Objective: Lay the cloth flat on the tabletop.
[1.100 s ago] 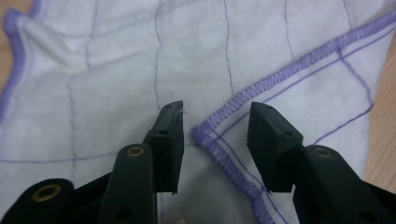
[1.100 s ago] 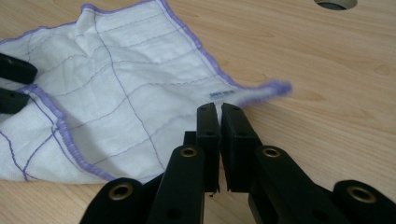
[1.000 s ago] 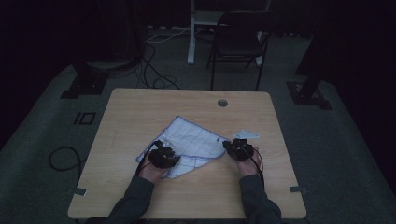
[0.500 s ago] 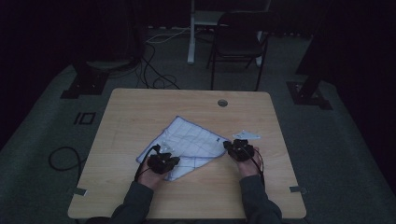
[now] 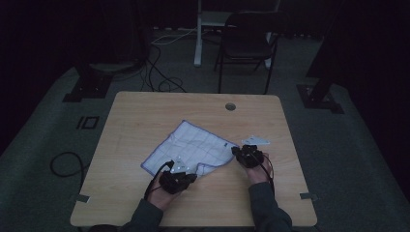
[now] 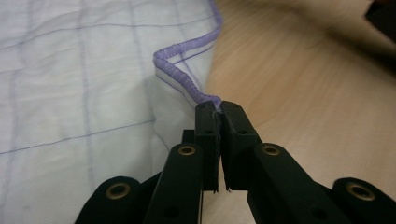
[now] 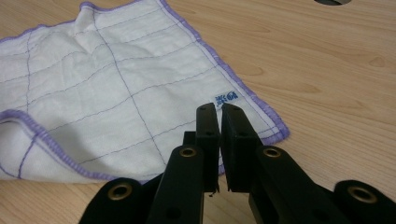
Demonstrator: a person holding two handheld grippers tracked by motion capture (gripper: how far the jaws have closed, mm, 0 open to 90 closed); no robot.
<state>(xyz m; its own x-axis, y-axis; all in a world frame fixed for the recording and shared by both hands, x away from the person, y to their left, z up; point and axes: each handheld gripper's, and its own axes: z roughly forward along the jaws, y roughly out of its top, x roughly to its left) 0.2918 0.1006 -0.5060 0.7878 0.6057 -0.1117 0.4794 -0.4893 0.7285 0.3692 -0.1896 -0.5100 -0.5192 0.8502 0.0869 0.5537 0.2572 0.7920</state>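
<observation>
Left gripper (image 6: 217, 108) jaws pressed together on the purple hem of the cloth (image 6: 84, 84), pinching its near corner; edge lifts into a small ridge right at the tips. In the high view this gripper (image 5: 180, 170) sits at the cloth's (image 5: 193, 147) near corner. Compared with a second ago it has drawn back toward the person and the near part of the cloth has come with it, so the corner now folds over the cloth's lower edge. Looks like a fold is starting from that corner.

Right gripper (image 7: 219, 112) jaws look closed, thin gap only; tips sit over the cloth's (image 7: 116, 93) right corner, just short of the blue label (image 7: 227, 98). Cannot tell whether any fabric is caught between them. In the high view it (image 5: 240, 152) is at the cloth's right corner, about where it was a second ago, probably anchoring that side.

Cloth lies mid-table (image 5: 145, 116), turned diamond-wise, mostly flat, wrinkled near the left gripper. Small pale scrap (image 5: 256, 140) lies on the wood beyond the right gripper, apart from the cloth. Round hole (image 5: 230, 106) in the tabletop well beyond the cloth.

Judgement: fold barely begun; the lifted corner must be carried across the cloth.
</observation>
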